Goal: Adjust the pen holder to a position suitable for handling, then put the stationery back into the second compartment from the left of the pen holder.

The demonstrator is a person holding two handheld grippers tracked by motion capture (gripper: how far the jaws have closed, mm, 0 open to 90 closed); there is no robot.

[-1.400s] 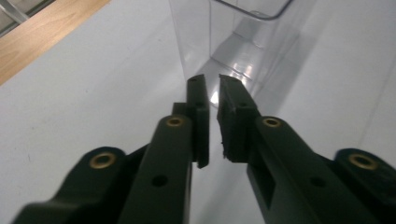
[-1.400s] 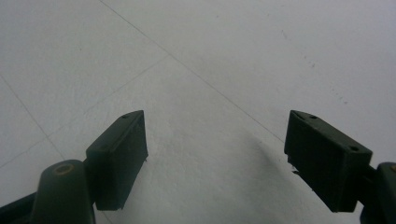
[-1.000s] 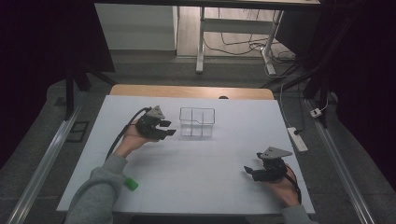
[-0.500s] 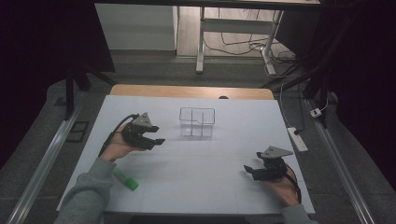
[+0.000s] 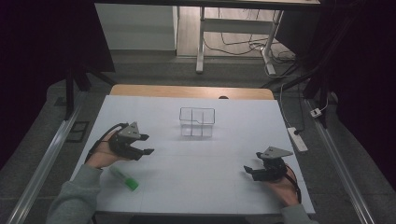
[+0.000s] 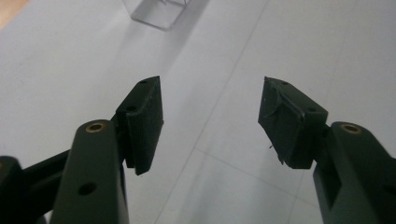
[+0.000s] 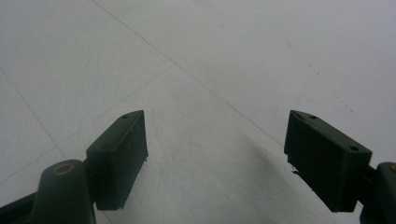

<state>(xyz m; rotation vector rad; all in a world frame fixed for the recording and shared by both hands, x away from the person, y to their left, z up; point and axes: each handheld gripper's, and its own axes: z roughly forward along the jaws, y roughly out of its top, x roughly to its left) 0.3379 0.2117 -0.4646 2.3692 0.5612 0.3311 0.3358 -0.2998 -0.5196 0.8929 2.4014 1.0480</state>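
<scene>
While my left gripper (image 5: 145,144) hovers with jaws spread and empty above the white table (image 5: 201,163), the green-capped marker (image 5: 124,178) lies just behind it near the front edge, beside my sleeve. I judge the pick-up not yet begun; next I'd need to turn back and down onto it. Farther right stands the clear box (image 5: 197,122), seemingly empty, though its walls are hard to read. My right gripper (image 5: 251,171) rests open, holding nothing.

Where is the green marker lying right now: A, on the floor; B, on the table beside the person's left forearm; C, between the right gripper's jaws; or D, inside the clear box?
B: the green marker lies on the white table just beside the left forearm, below the open left gripper.
</scene>
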